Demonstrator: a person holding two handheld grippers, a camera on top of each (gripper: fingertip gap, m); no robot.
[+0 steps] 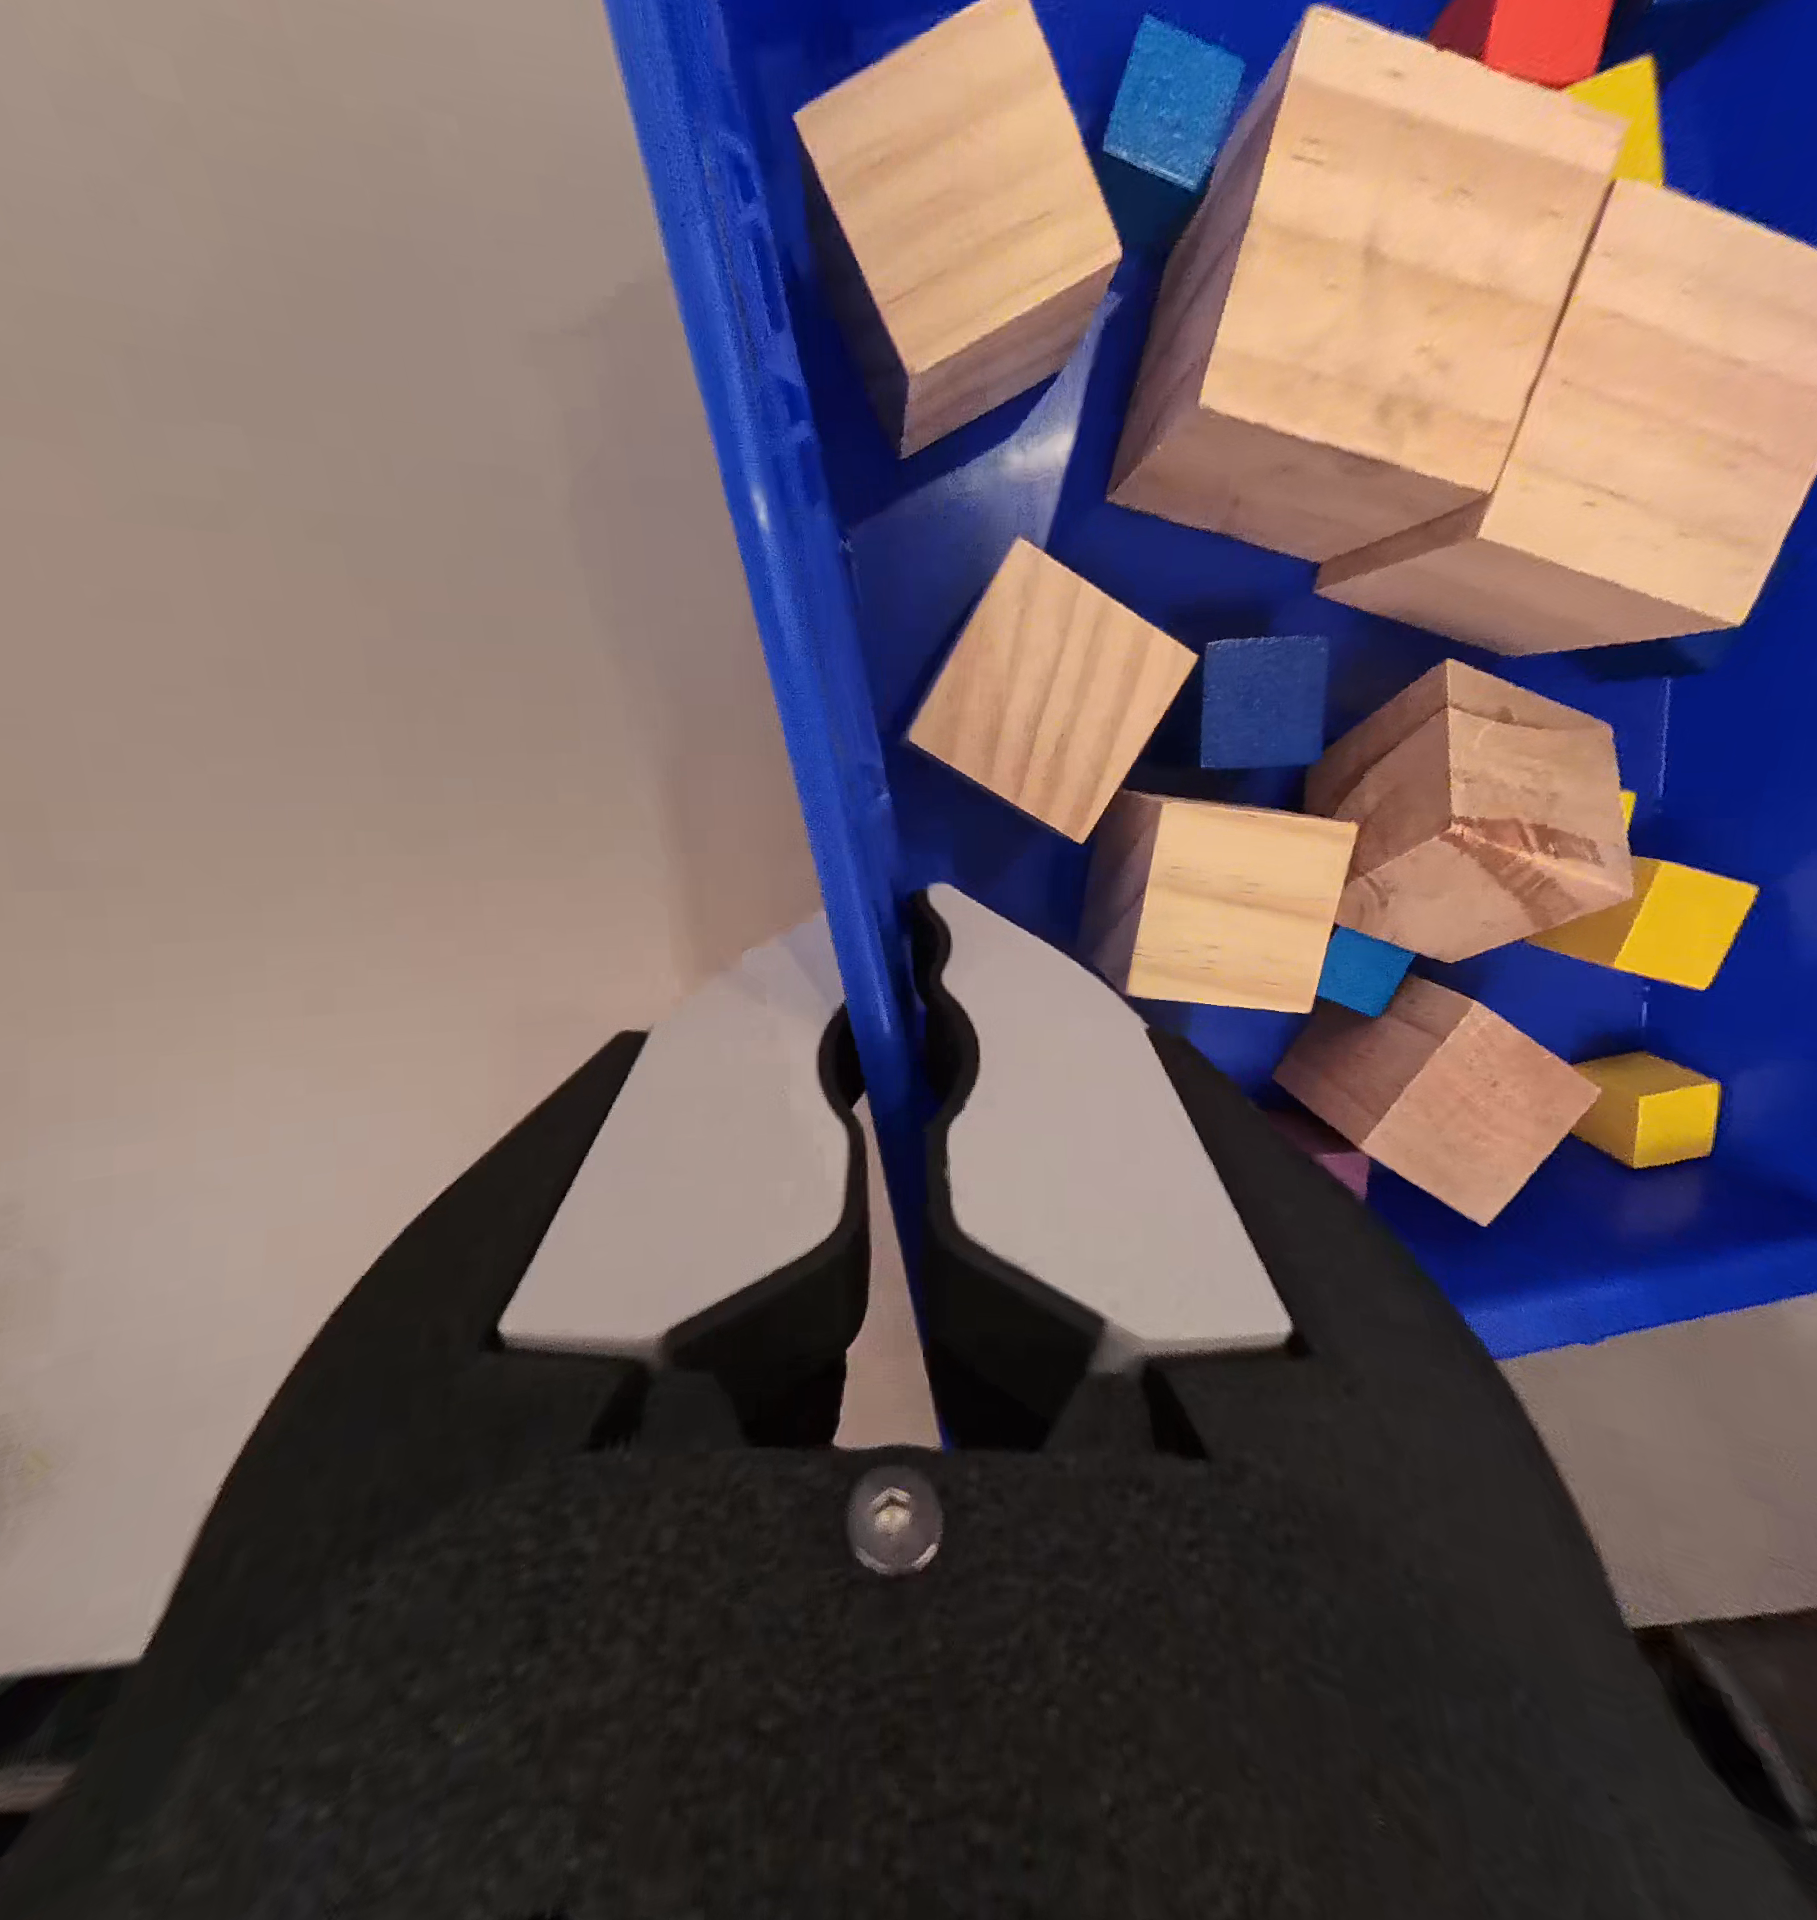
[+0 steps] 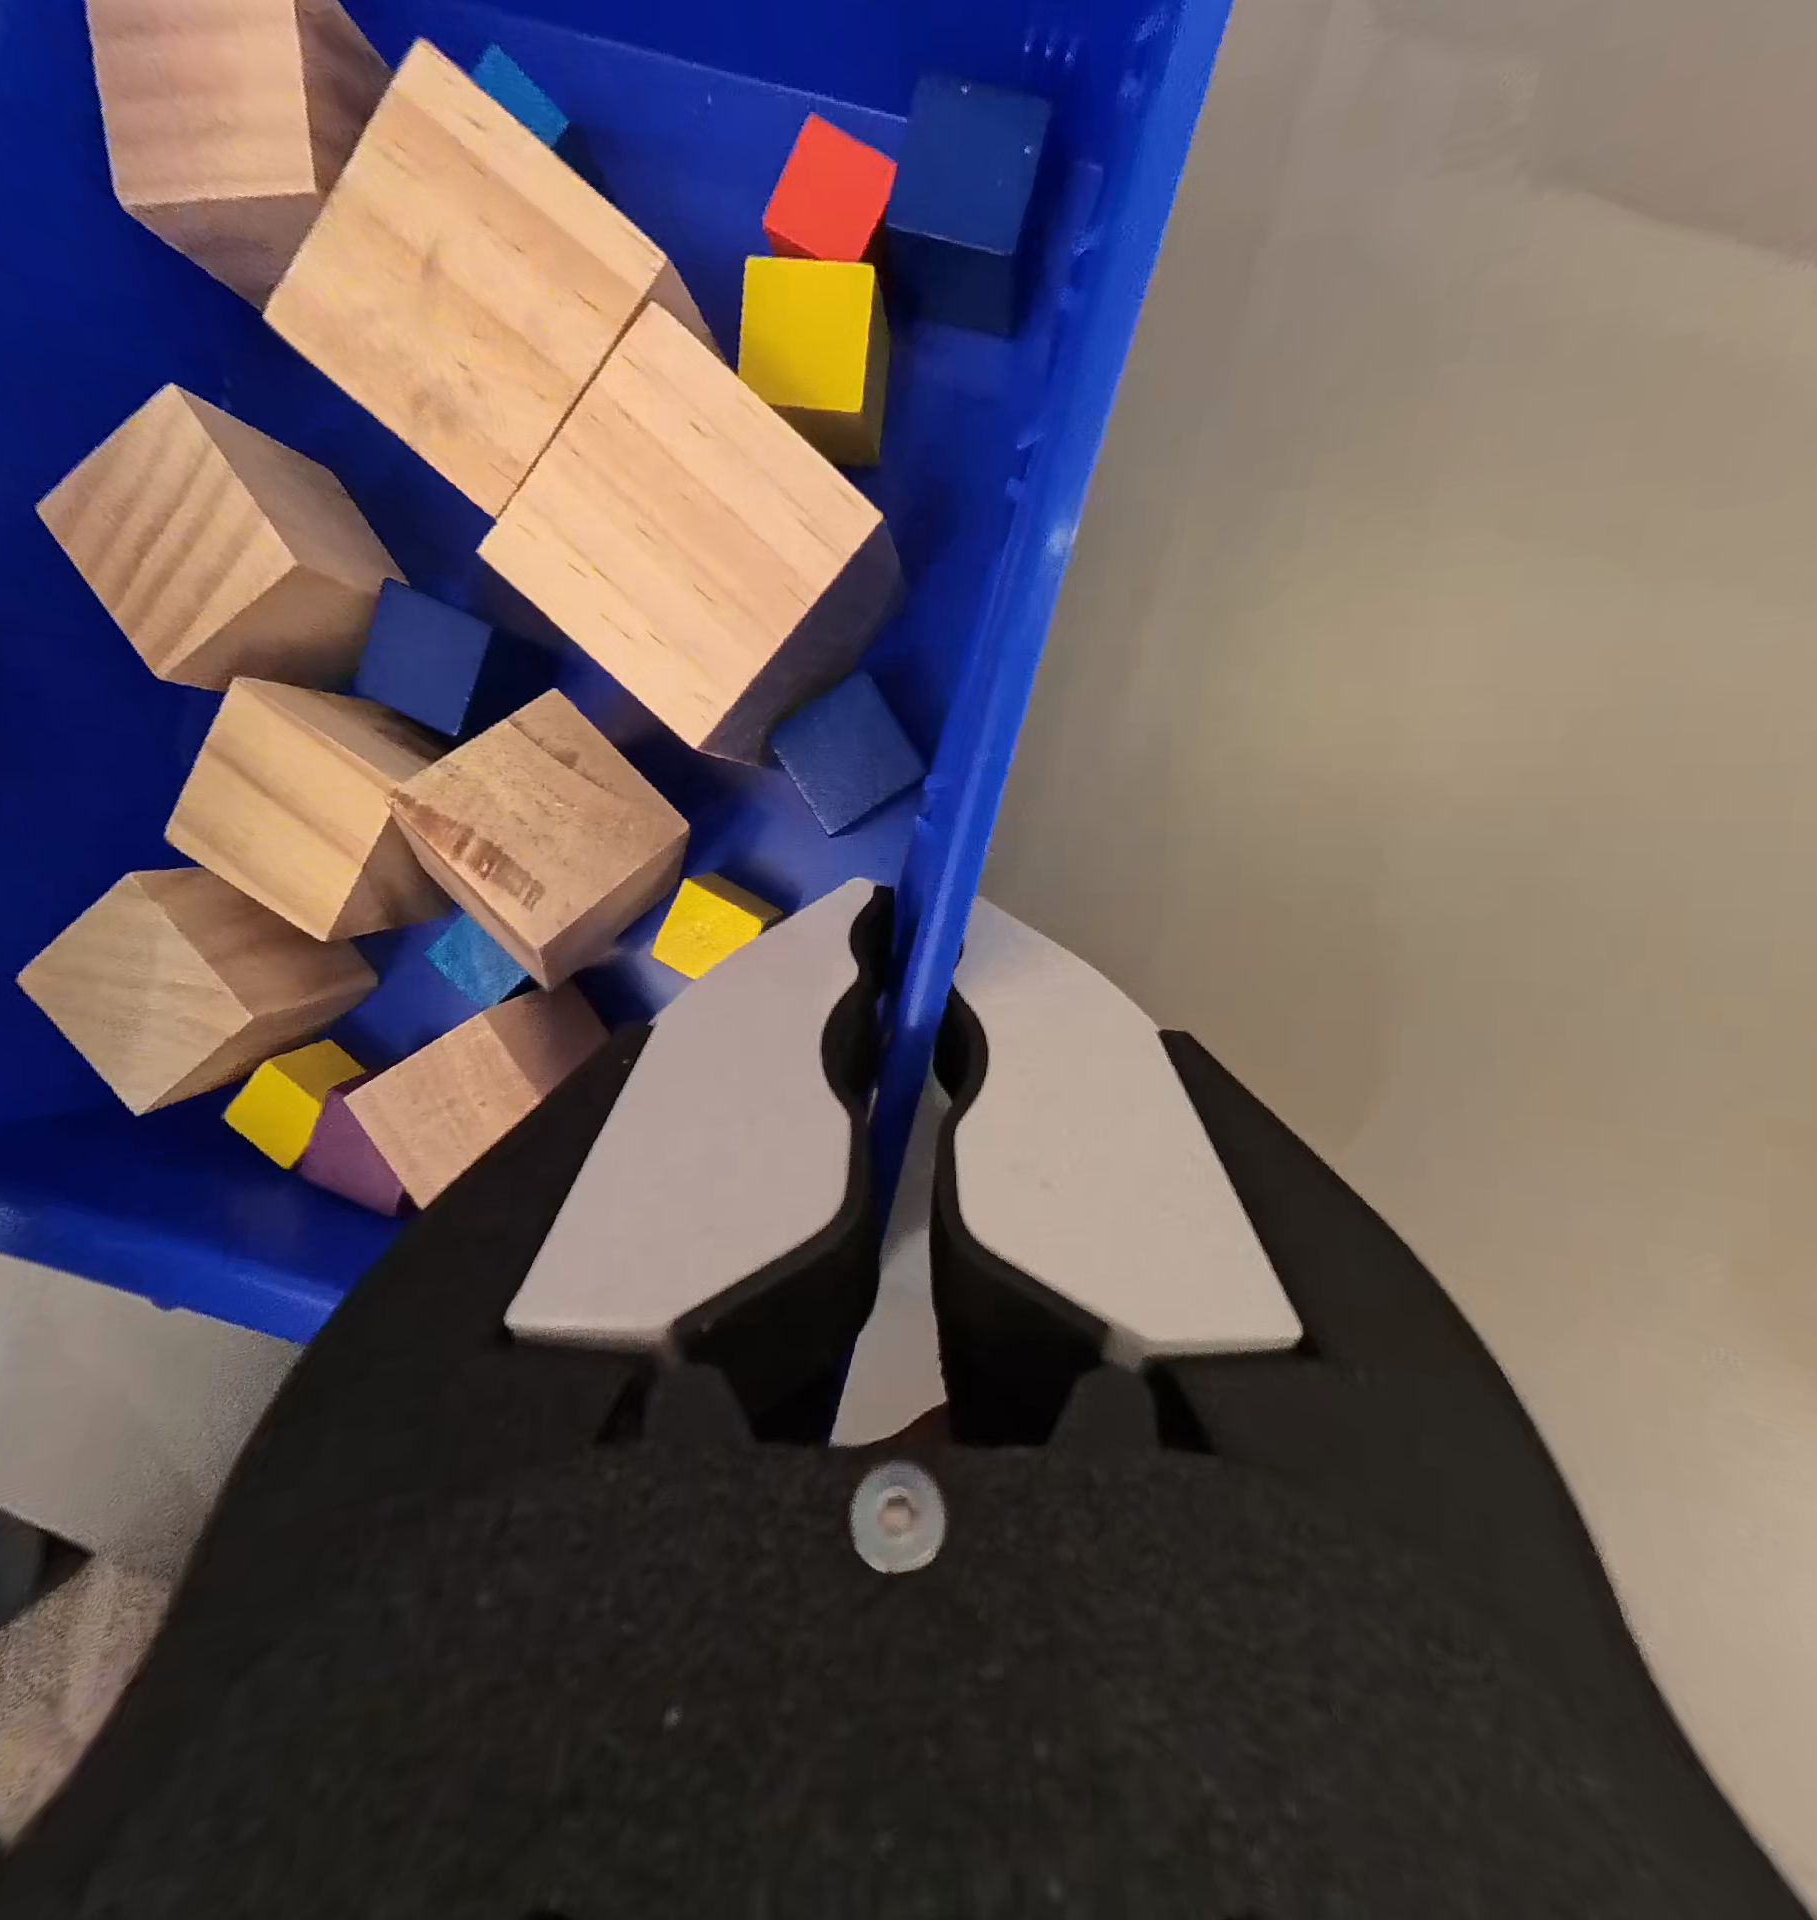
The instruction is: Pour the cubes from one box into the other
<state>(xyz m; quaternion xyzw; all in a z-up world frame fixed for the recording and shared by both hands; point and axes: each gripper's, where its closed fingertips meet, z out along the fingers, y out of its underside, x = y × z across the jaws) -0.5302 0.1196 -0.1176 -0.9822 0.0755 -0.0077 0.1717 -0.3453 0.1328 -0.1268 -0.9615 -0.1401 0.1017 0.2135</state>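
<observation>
Left wrist view: left gripper (image 1: 896, 971), fingers clamped on the left wall of the blue box (image 1: 779, 499); wooden cubes (image 1: 1382, 281) and small coloured cubes (image 1: 1262, 701) lie loose inside.
Right wrist view: right gripper (image 2: 909, 940), fingers closed on the box's right wall (image 2: 1039, 540); cubes (image 2: 675, 530) crowd that side.
Second box: not in view.
Risk: thin walls may slip from either grip, spilling cubes onto the tabletop (image 2: 1455, 623).

The cubes (image 1: 1382, 312) lie inside the box (image 1: 779, 520); the left gripper (image 1: 896, 997) straddles its left wall; the right gripper (image 2: 909, 987) straddles its right wall (image 2: 1029, 520).
</observation>
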